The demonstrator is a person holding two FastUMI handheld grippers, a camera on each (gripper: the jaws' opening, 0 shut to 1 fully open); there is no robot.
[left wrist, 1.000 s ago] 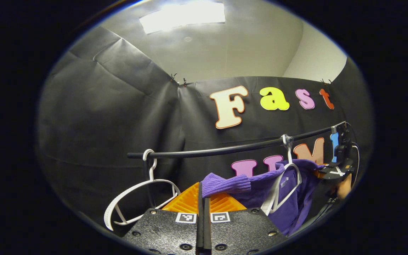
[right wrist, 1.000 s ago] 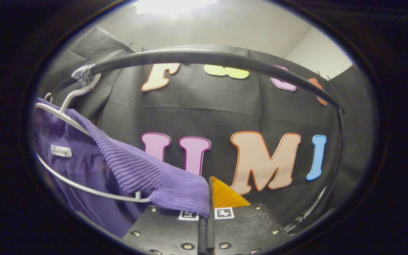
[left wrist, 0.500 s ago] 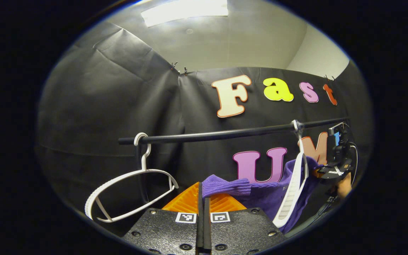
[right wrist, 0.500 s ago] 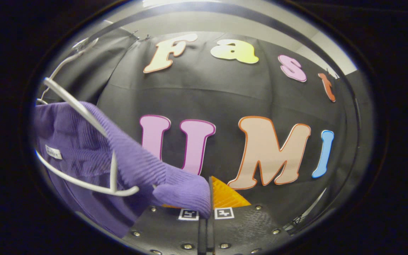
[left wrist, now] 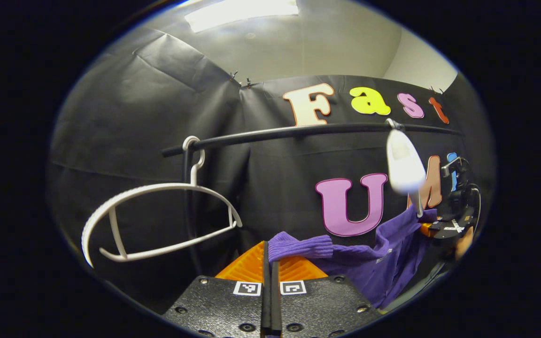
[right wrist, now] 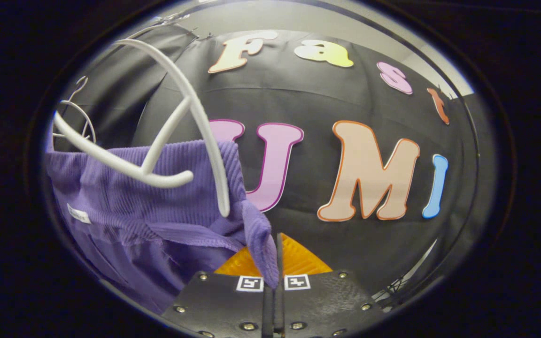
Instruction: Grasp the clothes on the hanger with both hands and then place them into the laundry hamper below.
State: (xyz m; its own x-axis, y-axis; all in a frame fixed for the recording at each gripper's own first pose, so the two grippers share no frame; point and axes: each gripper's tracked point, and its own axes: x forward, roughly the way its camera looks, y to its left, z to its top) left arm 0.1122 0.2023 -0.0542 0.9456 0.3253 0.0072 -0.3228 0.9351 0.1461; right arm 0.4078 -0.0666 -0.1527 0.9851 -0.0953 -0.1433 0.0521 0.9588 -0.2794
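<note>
While below the rail (left wrist: 298, 132), both tongs pinch the sweater (right wrist: 158, 216).

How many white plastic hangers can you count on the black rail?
2. One bare white plastic hanger hangs at the black rail's left end; the other hangs farther right, above the purple knit garment.

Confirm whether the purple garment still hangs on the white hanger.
No: the purple garment sags below the white hanger, pinched in the right claw.

Both the left gripper (left wrist: 270, 263) and right gripper (right wrist: 275, 258) have jaws clamped together.
</note>
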